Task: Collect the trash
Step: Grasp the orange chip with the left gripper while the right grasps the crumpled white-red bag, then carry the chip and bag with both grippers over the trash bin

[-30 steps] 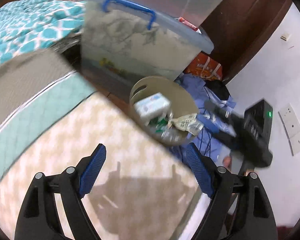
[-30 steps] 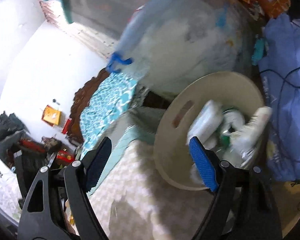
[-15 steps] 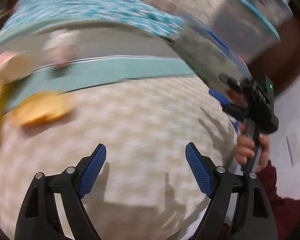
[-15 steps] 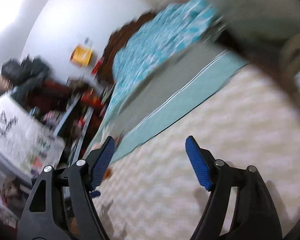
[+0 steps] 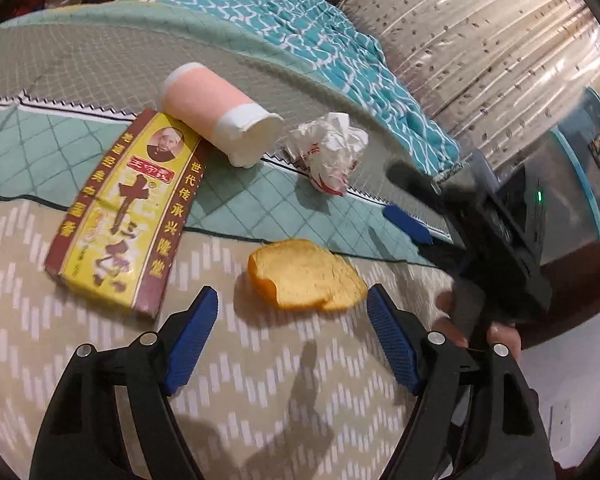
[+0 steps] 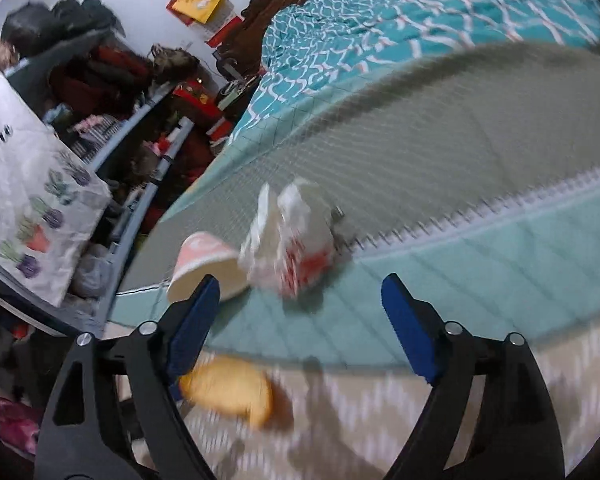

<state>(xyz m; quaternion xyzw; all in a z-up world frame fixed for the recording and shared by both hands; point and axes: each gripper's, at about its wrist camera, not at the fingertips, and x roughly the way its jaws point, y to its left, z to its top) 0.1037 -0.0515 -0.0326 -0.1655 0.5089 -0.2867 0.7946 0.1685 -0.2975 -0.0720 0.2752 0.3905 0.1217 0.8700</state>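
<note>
A bed covered by a quilted bedspread in grey-green, teal and beige zigzag bands filled both views, with a turquoise lattice-patterned blanket bunched along its far side. Beyond the bed, the right wrist view showed cluttered metal shelves and a white wall with a yellow sign; the left wrist view showed a clear plastic storage tub.

Four pieces of trash lay on the bedspread. A flat yellow-and-maroon cardboard box with Chinese print rested on the teal and beige bands. Touching its far corner lay a pink-and-white paper cup on its side. Near the cup sat a crumpled white wrapper with red print. An orange peel piece lay on the beige band, just ahead of the left gripper, whose blue pads stood wide apart, holding nothing. The right gripper was likewise spread and empty, aimed toward the wrapper, blurred.
</note>
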